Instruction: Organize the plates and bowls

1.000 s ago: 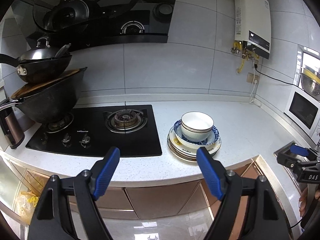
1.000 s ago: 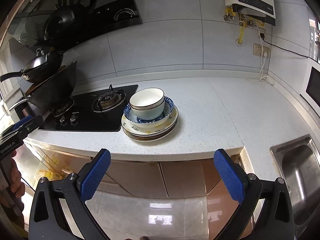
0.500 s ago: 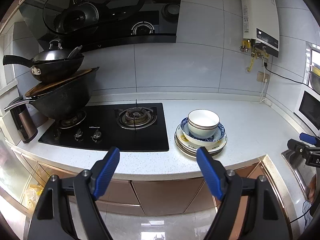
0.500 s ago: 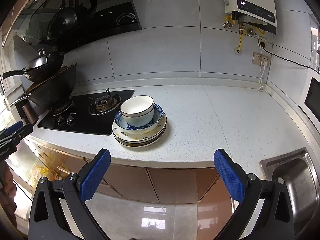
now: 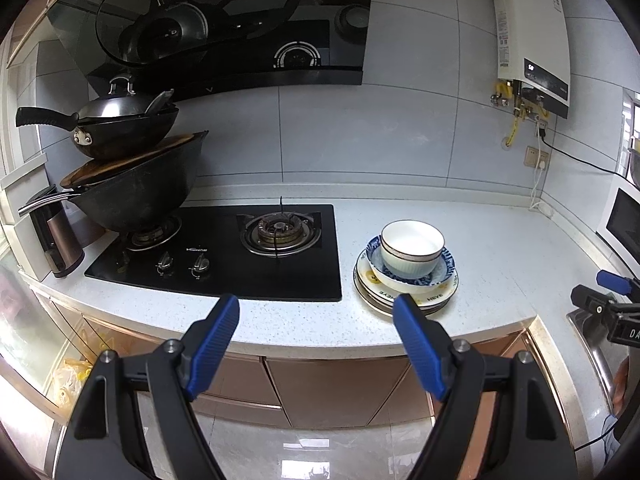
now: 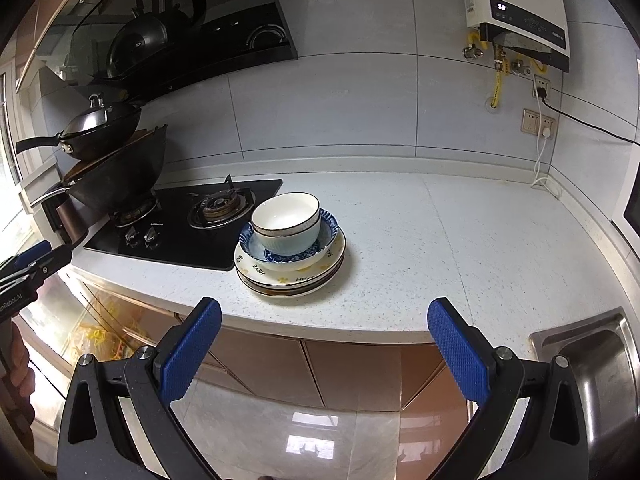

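Now approach white round ceramic bowl (image 6: 286, 220) at twelve o'clock atop stacked patterned ceramic plates (image 6: 294, 276) with right hand-held gripper (image 6: 324, 346), spread wide and empty; lift straight up. Left hand-held gripper (image 5: 316, 338): wide, empty.

Home kitchen: gas hob (image 5: 224, 248), range hood (image 5: 240, 24), steel sink (image 6: 592, 364).

1. Plates (image 6: 290, 276): stacked beneath the blue-patterned bowl (image 6: 326, 236) at frame centre; only their rims show, so their count cannot be told.
2. White bowl (image 5: 412, 246): its base is hidden inside the patterned bowl.
3. Sink (image 6: 600, 360): cut off by the right edge of the right wrist view.
4. Right gripper (image 5: 608, 292): cut off at the right edge of the left wrist view.
5. Hand (image 6: 16, 376): partly cut off at the lower left edge.
6. Heater display (image 6: 501, 6): too small to read.
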